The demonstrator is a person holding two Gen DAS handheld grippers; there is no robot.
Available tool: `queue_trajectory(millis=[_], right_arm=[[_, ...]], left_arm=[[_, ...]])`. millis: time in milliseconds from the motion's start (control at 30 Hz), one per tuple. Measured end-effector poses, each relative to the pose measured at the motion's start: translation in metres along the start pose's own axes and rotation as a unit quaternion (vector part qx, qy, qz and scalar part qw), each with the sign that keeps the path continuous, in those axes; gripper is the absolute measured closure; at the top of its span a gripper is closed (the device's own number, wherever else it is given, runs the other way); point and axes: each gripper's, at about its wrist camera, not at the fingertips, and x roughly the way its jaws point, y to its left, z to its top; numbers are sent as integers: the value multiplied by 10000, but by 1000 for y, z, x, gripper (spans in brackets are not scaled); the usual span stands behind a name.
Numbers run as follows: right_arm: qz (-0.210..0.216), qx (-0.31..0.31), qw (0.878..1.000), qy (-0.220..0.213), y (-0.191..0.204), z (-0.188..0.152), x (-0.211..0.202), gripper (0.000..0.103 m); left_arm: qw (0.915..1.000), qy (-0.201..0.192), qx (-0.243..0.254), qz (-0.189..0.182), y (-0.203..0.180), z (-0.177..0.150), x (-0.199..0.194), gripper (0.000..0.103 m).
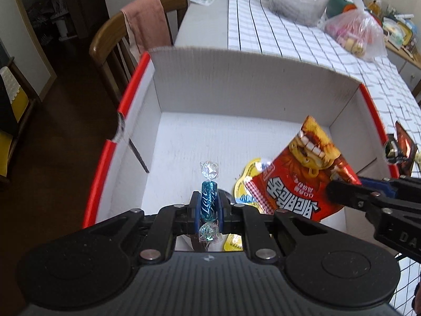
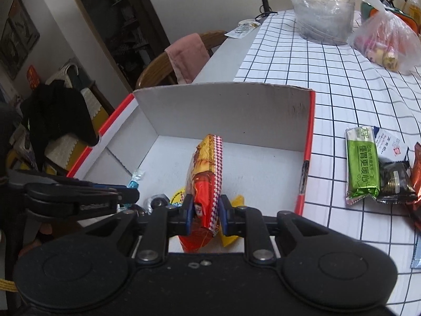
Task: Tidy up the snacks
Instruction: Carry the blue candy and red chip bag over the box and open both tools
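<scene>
You have the left gripper (image 1: 209,208) clamped on a blue wrapped candy (image 1: 209,202) and the right gripper (image 2: 205,210) pinching a red snack packet (image 2: 206,181) edge-on, both held over the red-rimmed cardboard box (image 1: 236,84), apparently ready to drop them in.

Dining room, daylight on pale walls.
A wooden chair (image 1: 110,42) with a pink towel (image 1: 147,21) over its back stands at the table's (image 1: 205,23) edge; checked cloth (image 2: 329,79) covers the top, dark floor (image 1: 65,137) beside, dark shelves (image 2: 118,13) behind.
</scene>
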Motion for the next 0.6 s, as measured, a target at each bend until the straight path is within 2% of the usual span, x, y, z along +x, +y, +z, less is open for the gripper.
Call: queue_trajectory(millis=[233,400,600], right_arm=[[-132,-295,9993,162,7,-1,-1,77],[-177,-315,9993,112,6,-4,-10,62],[-163,-296,9994,-61,2,-5,-29,56]], left_arm=[[9998,190,79,25,-5,-4,11,91],[9998,185,12,-38,-6,-6,8,89],[9998,37,8,-183,-7,-11,-6,74]])
